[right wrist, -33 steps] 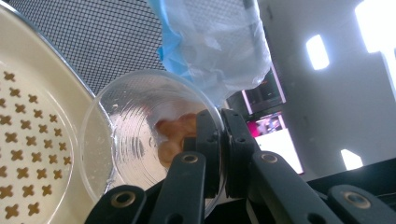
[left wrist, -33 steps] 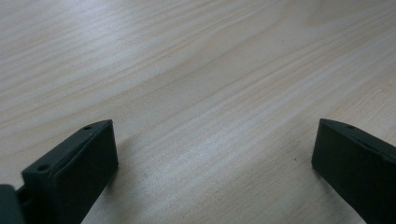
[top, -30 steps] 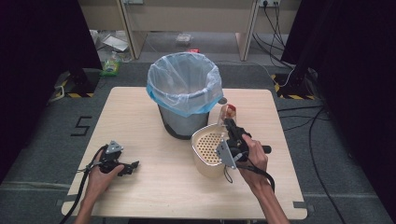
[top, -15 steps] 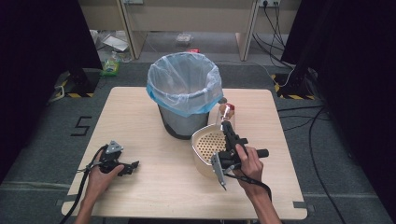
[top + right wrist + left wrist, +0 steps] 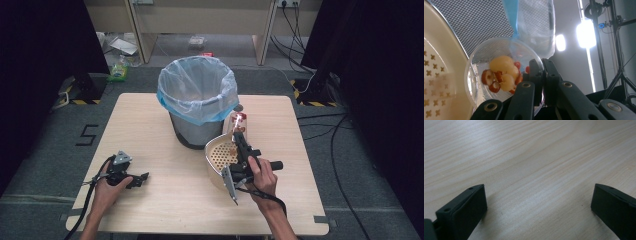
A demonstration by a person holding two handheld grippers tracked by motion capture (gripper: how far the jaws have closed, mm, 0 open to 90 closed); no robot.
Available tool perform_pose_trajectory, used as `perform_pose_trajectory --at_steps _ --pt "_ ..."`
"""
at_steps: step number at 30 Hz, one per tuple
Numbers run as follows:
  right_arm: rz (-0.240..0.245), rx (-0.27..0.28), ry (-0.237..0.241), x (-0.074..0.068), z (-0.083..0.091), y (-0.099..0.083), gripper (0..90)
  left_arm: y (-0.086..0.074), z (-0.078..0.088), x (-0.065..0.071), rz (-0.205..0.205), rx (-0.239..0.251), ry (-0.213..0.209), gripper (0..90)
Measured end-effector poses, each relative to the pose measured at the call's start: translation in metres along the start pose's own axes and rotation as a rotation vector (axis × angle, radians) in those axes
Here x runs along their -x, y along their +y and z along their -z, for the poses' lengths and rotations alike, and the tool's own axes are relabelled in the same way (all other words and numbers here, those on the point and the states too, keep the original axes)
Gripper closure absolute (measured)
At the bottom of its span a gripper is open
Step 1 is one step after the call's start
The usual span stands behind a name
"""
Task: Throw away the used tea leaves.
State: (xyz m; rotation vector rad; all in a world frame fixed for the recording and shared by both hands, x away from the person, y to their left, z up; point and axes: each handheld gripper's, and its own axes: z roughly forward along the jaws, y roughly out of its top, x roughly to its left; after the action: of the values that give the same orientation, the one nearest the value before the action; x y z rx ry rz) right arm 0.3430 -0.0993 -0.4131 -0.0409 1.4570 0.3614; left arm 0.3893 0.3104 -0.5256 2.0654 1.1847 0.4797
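Observation:
My right gripper (image 5: 239, 134) is shut on the rim of a clear plastic cup (image 5: 239, 121), held tipped on its side above the far rim of a cream perforated colander (image 5: 218, 156). In the right gripper view, the cup (image 5: 499, 72) opens toward the camera. Yellow and red fruit pieces (image 5: 502, 71) lie inside it, and the right gripper (image 5: 542, 80) clamps its edge beside the colander (image 5: 439, 72). My left gripper (image 5: 142, 176) rests open on the table at the front left. In the left gripper view, nothing lies between the fingers of the left gripper (image 5: 539, 195).
A mesh waste bin (image 5: 197, 102) lined with a blue-and-clear bag stands at the table's middle, just behind the colander and cup. The wooden table (image 5: 150, 130) has bare room to the left and front. The bin's mesh (image 5: 481, 20) is close behind the cup.
My right hand has rolled the gripper, tipping the cup further onto its side over the colander. The left gripper has not moved.

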Motion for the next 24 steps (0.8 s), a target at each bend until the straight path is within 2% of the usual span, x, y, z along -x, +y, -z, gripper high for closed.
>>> perform_pose_trajectory --at_steps 6,7,8,9,11,12,13,15,16,17,18,19,22,24 --pt "-0.001 0.024 -0.037 0.0056 0.0032 0.0036 87.8 0.0000 0.0000 0.0001 0.001 0.001 0.000 0.0" --pt "0.015 0.015 -0.022 0.0046 0.0008 0.0023 87.8 0.0000 0.0000 0.0000 0.000 0.000 0.000 0.0" --pt "-0.002 -0.006 -0.008 0.0019 -0.0010 -0.0001 87.8 0.0000 0.0000 0.0000 0.000 0.000 0.000 0.0" --pt "0.007 0.012 -0.022 0.0012 0.0014 0.0014 87.9 0.0000 0.0000 0.0000 0.000 0.000 0.000 0.0" --pt "0.013 0.015 -0.028 0.0005 0.0016 0.0019 87.9 0.0000 0.0000 0.0000 0.000 0.000 0.000 0.0" --pt "-0.005 0.015 -0.030 0.0003 0.0010 0.0014 87.9 0.0000 0.0000 0.0000 0.000 0.000 0.000 0.0" --pt "0.011 0.040 -0.060 0.0036 0.0037 0.0037 87.9 0.0000 0.0000 0.0000 0.000 0.000 0.000 0.0" --pt "0.012 0.052 -0.074 0.0047 0.0048 0.0052 87.9 0.0000 0.0000 0.0000 0.000 0.000 0.000 0.0" --pt "0.039 0.064 -0.091 0.0026 0.0049 0.0064 87.9 0.0000 0.0000 0.0000 0.000 0.000 0.000 0.0" --pt "0.063 0.052 -0.078 -0.0011 0.0032 0.0064 87.9 0.0000 0.0000 0.0000 0.000 0.000 0.000 0.0" --pt "0.059 0.049 -0.069 -0.0044 0.0027 0.0058 87.9 -0.0001 0.0000 0.0001 0.000 0.001 0.000 0.0" --pt "0.071 0.056 -0.077 -0.0039 0.0033 0.0078 87.9 -0.0001 0.0000 0.0001 0.001 0.001 0.001 0.0" --pt "0.061 0.054 -0.085 -0.0015 0.0031 0.0081 87.9 -0.0001 0.0000 0.0001 0.001 0.000 0.001 0.0" --pt "0.073 0.087 -0.113 -0.0002 0.0041 0.0089 87.9 0.0000 0.0000 0.0001 0.001 0.000 0.001 0.0"
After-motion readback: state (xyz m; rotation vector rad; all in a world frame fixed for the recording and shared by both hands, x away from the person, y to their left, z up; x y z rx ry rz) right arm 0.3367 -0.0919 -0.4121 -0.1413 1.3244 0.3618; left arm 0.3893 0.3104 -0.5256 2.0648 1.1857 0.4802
